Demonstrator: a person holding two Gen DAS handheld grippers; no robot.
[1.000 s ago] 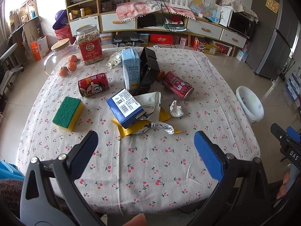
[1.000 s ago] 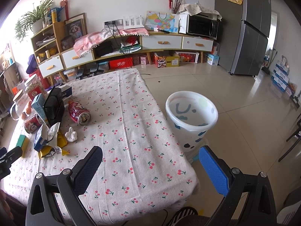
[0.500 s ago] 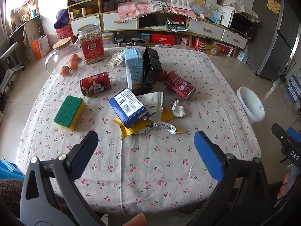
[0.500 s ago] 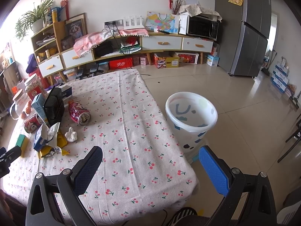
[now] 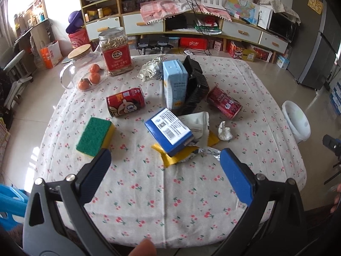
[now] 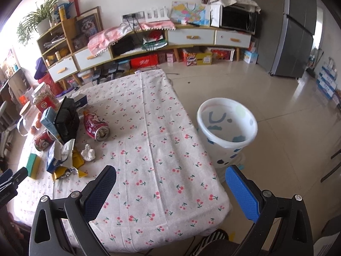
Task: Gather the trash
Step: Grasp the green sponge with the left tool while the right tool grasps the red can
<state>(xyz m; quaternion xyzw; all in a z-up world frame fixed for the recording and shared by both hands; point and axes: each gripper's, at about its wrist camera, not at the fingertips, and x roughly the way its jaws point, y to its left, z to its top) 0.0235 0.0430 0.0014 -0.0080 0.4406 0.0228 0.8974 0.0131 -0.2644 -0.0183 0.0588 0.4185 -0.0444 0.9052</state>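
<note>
- Left hand-held gripper (image 5: pixel 163 163): spread wide, grasping nothing, hovering over table (image 5: pixel 170 192) near blue box (image 5: pixel 168 131).
- Right hand-held gripper (image 6: pixel 170 178): spread wide, empty, above table edge beside white bin (image 6: pixel 227 128).

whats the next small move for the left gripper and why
Probably ease the left gripper forward and down onto the blue box. Its jaws are open and empty, the box is the nearest trash, lying on wrappers straight ahead, and the white bin stands on the floor beside the table.
</note>
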